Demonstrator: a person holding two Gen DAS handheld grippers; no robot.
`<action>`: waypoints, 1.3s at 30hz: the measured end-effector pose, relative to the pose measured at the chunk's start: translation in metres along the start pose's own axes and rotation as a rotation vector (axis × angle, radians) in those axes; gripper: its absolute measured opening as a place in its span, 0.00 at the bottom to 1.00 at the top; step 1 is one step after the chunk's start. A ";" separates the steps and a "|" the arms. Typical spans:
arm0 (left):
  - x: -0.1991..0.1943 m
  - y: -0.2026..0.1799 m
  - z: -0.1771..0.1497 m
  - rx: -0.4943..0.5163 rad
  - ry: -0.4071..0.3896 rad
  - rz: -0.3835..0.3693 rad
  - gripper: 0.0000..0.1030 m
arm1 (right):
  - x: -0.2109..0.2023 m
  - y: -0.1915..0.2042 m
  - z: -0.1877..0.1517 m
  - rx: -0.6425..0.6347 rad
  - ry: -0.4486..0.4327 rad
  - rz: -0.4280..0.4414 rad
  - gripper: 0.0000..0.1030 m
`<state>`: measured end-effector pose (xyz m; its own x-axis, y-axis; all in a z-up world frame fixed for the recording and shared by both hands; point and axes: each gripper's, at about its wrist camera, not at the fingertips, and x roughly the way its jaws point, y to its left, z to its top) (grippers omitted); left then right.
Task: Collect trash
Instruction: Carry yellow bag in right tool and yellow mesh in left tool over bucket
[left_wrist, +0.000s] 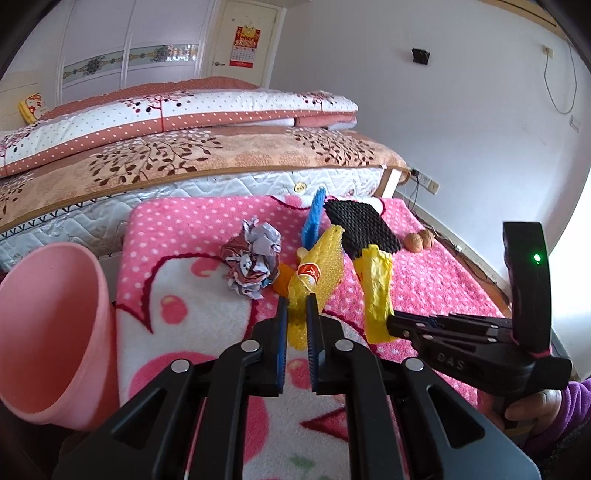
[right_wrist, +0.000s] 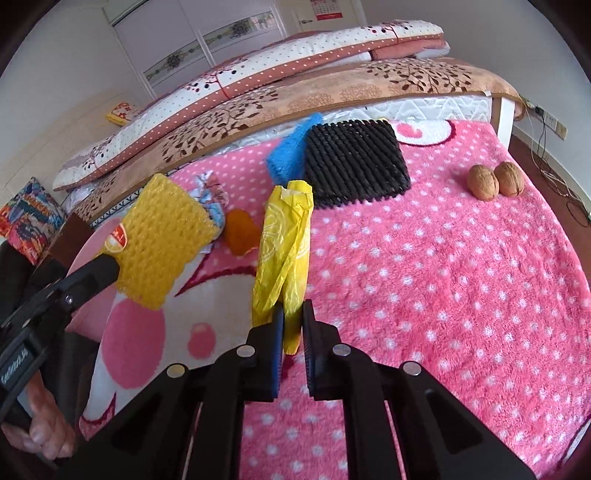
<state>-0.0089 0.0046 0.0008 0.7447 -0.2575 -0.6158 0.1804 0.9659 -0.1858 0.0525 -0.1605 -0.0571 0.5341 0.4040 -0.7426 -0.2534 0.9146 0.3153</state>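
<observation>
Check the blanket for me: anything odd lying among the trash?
Two walnuts sit whole, side by side, off to the right of the black mat, apart from the crumpled paper. They look like food, not litter.

Pink bin mouth unblocked, crumpled paper nearby

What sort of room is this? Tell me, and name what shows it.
Most likely a bedroom at home: a bed piled with folded quilts, wardrobe doors behind it, and a wall calendar on the door.
</observation>
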 end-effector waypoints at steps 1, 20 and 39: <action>-0.003 0.001 0.000 -0.004 -0.008 0.006 0.09 | -0.004 0.003 -0.001 -0.013 -0.007 0.003 0.09; -0.075 0.052 -0.005 -0.127 -0.147 0.206 0.09 | -0.019 0.112 0.021 -0.259 -0.086 0.131 0.09; -0.114 0.134 -0.021 -0.311 -0.201 0.412 0.09 | 0.017 0.221 0.040 -0.422 -0.050 0.250 0.09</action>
<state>-0.0828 0.1632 0.0301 0.8271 0.1796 -0.5326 -0.3271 0.9244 -0.1962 0.0381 0.0498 0.0234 0.4503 0.6201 -0.6424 -0.6780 0.7057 0.2059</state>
